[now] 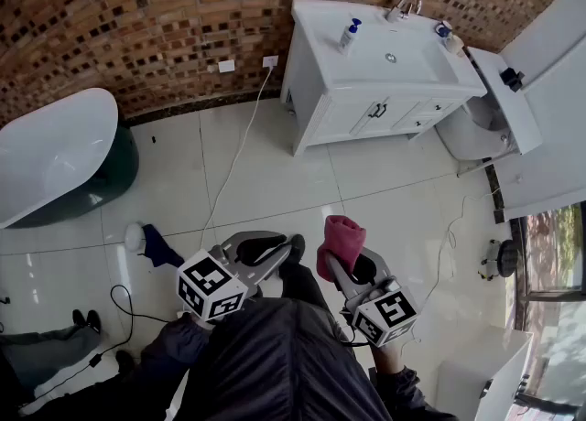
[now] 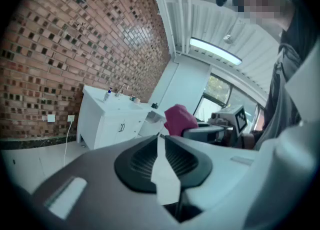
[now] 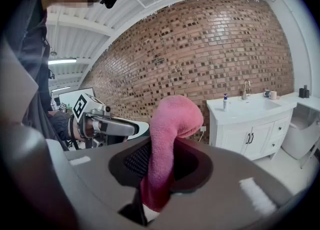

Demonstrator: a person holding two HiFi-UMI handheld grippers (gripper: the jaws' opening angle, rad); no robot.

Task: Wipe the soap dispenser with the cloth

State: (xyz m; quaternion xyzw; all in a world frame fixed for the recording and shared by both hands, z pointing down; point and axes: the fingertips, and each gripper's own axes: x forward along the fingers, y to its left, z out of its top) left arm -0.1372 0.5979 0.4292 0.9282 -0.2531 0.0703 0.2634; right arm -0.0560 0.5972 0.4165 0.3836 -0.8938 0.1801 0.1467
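Pinching fluffy pink cloth (image 1: 341, 243) upright in right gripper (image 3: 162, 166) | carrying left gripper (image 2: 161, 146) narrowed to a sliver, holding nothing | soap dispenser (image 1: 348, 35), slim white bottle with blue pump, standing on glossy white vanity (image 1: 366, 90) top, left of basin, well apart from grippers | likely needing: closing on vanity, steadying bottle, wiping downward gently

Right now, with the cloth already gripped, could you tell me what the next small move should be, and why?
Probably step toward the vanity and carry the right gripper forward. It is already shut on the pink cloth, but the soap dispenser stands on the far countertop, across open floor, well out of reach.
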